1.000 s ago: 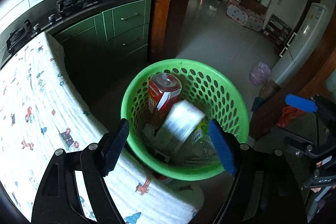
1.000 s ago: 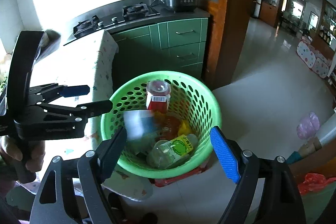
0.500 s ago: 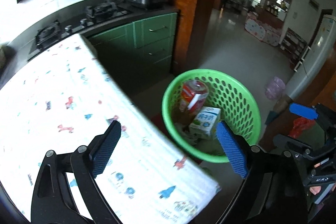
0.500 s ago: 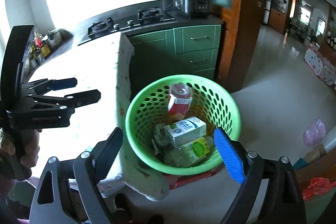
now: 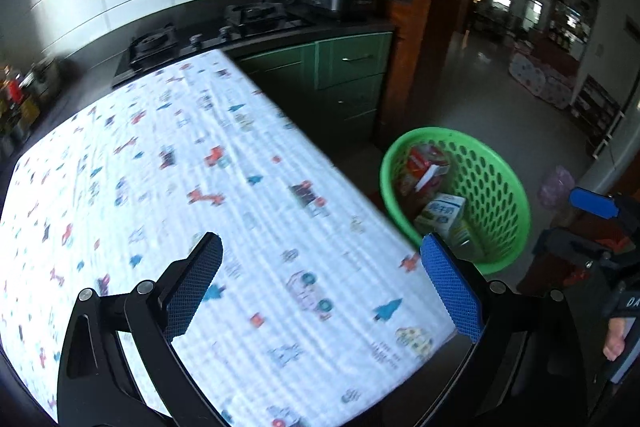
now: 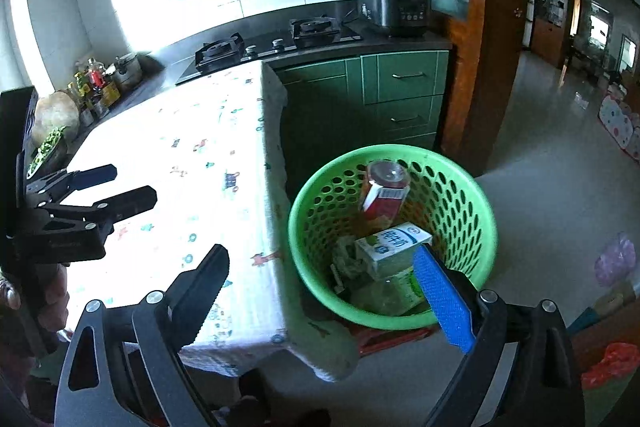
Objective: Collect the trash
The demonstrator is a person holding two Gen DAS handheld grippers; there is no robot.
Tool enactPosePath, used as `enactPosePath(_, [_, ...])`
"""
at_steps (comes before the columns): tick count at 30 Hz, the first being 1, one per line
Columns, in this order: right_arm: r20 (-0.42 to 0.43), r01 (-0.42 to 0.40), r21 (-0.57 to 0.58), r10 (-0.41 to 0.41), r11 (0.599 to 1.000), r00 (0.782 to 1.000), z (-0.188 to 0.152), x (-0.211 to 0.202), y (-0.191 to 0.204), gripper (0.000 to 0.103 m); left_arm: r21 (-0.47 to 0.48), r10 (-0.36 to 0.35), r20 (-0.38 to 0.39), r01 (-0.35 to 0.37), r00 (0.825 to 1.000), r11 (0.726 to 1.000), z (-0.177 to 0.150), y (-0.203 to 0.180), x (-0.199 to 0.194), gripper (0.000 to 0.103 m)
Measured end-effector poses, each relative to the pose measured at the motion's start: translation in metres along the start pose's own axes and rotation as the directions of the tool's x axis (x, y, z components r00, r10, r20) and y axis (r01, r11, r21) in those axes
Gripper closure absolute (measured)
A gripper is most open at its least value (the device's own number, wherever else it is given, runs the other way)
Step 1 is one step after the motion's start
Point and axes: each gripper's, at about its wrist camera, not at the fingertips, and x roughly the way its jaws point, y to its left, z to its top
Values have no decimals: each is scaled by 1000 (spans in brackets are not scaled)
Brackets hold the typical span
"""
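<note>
— Left wrist view: where's the left gripper?
— Jaws apart, empty, over the tablecloth near its corner.
— And the right gripper?
— Also spread, empty, straddling the table edge; milk carton lies in the green basket beside it.

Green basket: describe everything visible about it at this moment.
The green basket is a round, bright green plastic bin with rows of oval holes in its wall and a solid rolled rim. It stands upright on the floor beside the cloth-covered table, in front of green cabinets. Inside lie a red carton leaning on the far wall, a white milk carton, a clear bottle and crumpled scraps. Neither gripper touches it.
</note>
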Motion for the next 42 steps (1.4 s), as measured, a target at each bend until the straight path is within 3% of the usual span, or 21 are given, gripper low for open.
enactPosePath(16, [-4,-93,-64,93,994,996,-6,-2,42,12,-101,193,5,-192,981,976,-41,35,-38,5])
enactPosePath(22, [-6,-122,-79,122,989,993,-12,-3,52,12,-206,173,68,-156,983,966,-52,48,-56,5])
enactPosePath(29, [-7,-139,-96,139,986,990,-16,-4,62,12,-195,218,37,-207,975,959,-57,45,-60,5])
enactPosePath(42, [2,-137,-129,138,982,990,-17,-7,74,11,-209,236,16,-227,972,951,-64,46,-65,5])
